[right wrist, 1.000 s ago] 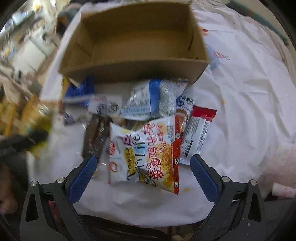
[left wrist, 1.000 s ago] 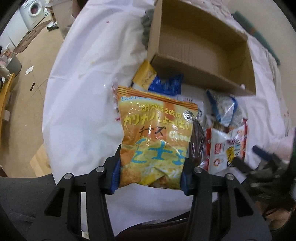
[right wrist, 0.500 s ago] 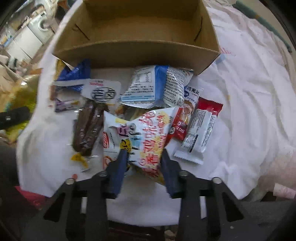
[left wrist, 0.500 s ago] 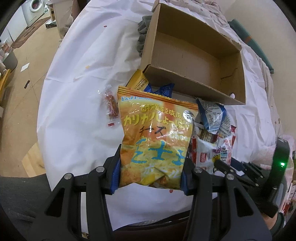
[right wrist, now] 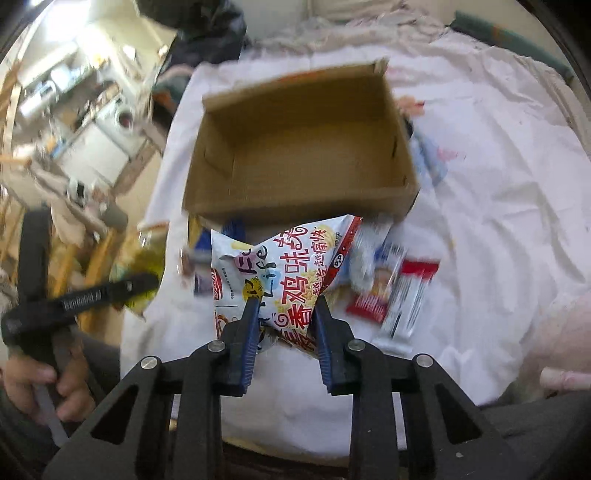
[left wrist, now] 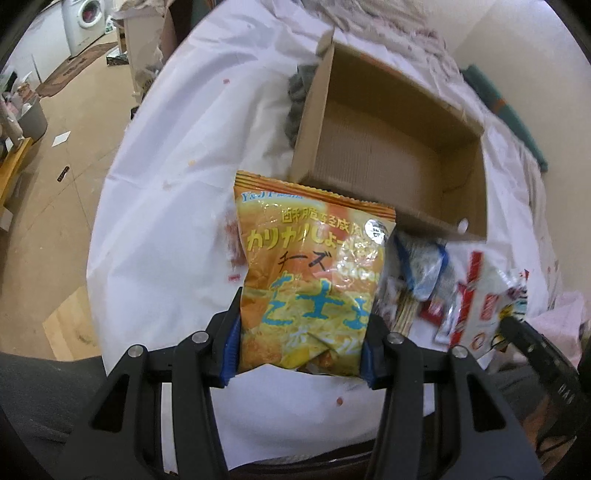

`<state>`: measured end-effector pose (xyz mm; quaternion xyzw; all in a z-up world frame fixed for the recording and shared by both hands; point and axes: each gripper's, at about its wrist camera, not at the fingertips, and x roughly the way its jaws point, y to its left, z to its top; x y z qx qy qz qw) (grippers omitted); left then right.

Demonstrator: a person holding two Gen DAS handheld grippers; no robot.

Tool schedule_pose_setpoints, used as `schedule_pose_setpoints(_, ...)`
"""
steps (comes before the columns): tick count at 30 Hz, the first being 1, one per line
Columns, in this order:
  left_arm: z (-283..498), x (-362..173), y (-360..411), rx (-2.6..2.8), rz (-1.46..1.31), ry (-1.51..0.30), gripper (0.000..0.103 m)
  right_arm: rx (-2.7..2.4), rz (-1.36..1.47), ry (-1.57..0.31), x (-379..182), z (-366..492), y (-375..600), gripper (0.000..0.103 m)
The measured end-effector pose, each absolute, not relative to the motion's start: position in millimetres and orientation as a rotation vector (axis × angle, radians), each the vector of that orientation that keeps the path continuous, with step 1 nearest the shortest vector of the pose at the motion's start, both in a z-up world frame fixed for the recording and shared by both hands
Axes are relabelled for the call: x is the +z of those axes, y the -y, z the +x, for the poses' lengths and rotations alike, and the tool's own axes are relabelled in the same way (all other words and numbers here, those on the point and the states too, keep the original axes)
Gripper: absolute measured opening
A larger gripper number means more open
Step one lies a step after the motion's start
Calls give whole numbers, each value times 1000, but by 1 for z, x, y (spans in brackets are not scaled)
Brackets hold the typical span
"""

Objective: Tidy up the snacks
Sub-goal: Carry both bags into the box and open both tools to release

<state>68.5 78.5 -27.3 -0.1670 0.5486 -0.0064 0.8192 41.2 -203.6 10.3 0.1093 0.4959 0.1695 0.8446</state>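
My left gripper (left wrist: 299,332) is shut on a yellow-orange cheese snack bag (left wrist: 314,266) and holds it above the white cloth, in front of an open empty cardboard box (left wrist: 388,147). My right gripper (right wrist: 284,314) is shut on a white and red snack bag (right wrist: 284,273), lifted off the cloth just before the box (right wrist: 303,155). That bag also shows at the right of the left wrist view (left wrist: 484,302). The left gripper and its yellow bag appear blurred at the left of the right wrist view (right wrist: 122,288).
Several more snack packets lie on the white cloth (left wrist: 166,229) in front of the box: a red and white bar (right wrist: 406,295), a blue and white bag (left wrist: 421,266). The table edge is near; floor and a washing machine (left wrist: 86,14) lie to the left.
My right gripper closed on the white and red bag and lifted it off the pile. My left gripper carried the yellow bag up and closer to the box.
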Motion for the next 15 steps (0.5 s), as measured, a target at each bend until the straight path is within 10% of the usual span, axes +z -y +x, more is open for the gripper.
schedule_pose_setpoints(15,148,41,-41,-11,-134,-927,46,308,316,-925,33,148,227,29)
